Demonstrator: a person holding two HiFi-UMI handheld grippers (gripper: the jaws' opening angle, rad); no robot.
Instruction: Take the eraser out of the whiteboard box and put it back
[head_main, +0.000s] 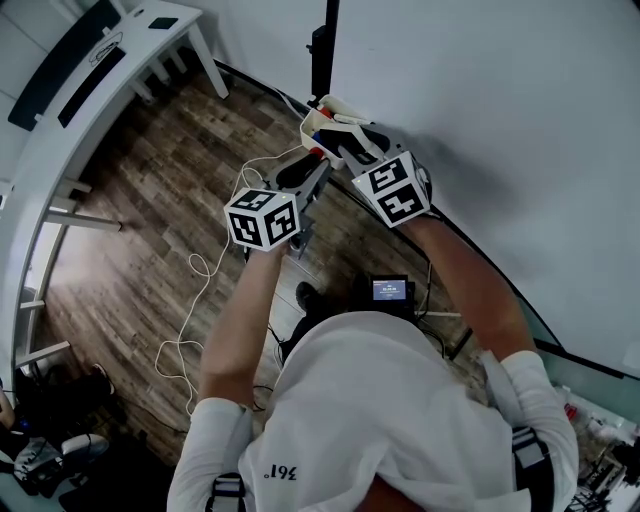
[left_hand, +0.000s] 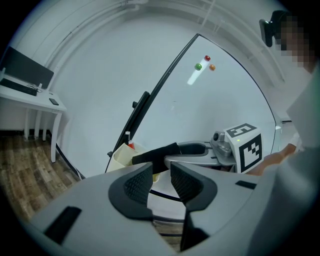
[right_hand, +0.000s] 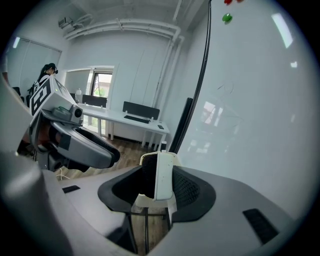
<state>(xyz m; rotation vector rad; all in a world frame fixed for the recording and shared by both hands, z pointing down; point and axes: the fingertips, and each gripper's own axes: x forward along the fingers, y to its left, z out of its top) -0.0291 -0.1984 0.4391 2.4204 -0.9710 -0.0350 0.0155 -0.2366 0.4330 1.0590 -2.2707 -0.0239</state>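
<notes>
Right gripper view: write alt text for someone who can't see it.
The right hand-held gripper clamps a white-backed eraser upright between its dark ribbed jaws, beside a whiteboard filling the right side. The left hand-held gripper shows at the left, with a wood floor and a white desk behind.

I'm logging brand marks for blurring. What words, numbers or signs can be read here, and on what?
"361°": on the person's white shirt, upside down in the head view.
Small screen: lit, too small to read.
Left tool's cube and right tool's cube: square markers only, no words.
</notes>
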